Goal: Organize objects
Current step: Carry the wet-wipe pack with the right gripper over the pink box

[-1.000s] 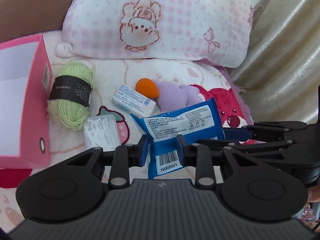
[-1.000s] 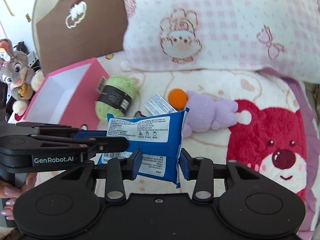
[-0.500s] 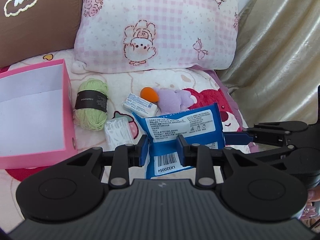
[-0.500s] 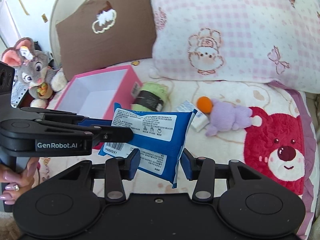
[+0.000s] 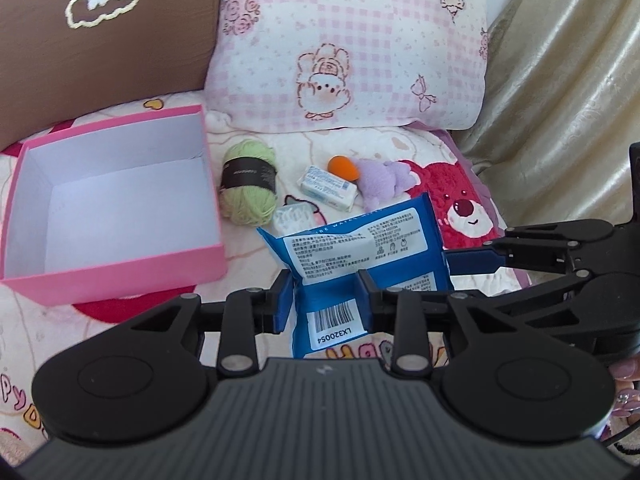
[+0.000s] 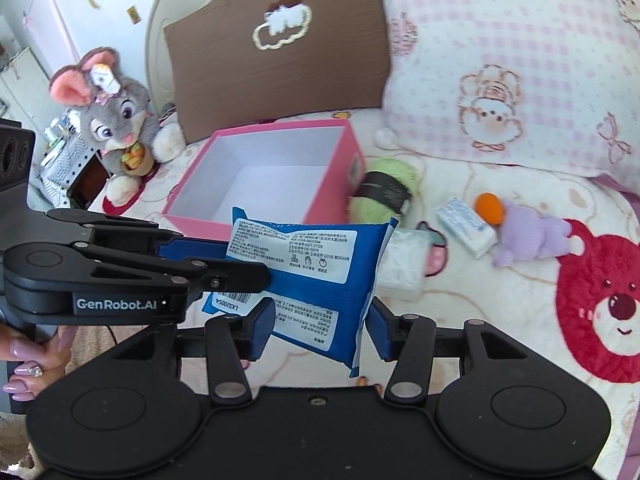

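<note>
Left wrist view: the left gripper [image 5: 325,296] is pinching the blue wipes pack [image 5: 360,246], lifted above the bed [image 5: 256,258] beside the pink box [image 5: 120,268].

Right wrist view: the right gripper [image 6: 320,328] has just been opening, its pads standing clear around the pack's end.

I see a glossy plastic-film pack [image 5: 360,252], blue with matt white paper-like labels. Left of the pack, the pink box [image 5: 120,268] looks like smooth matt card with a plain white lining. Just beyond the pack lie fuzzy green yarn [image 5: 249,196] with a dark paper band, a smooth wrapped bar [image 5: 327,188], and a soft purple plush [image 5: 382,184]. Under the pack, the blanket [image 5: 248,248] is fleecy printed cloth. Behind it, the pillow [image 5: 352,52] is woven cotton-like cloth, and the curtain [image 5: 568,92] to the pack's right has a satin sheen. Both grippers' [image 5: 325,300] [image 6: 318,330] bodies are matt black plastic.
</note>
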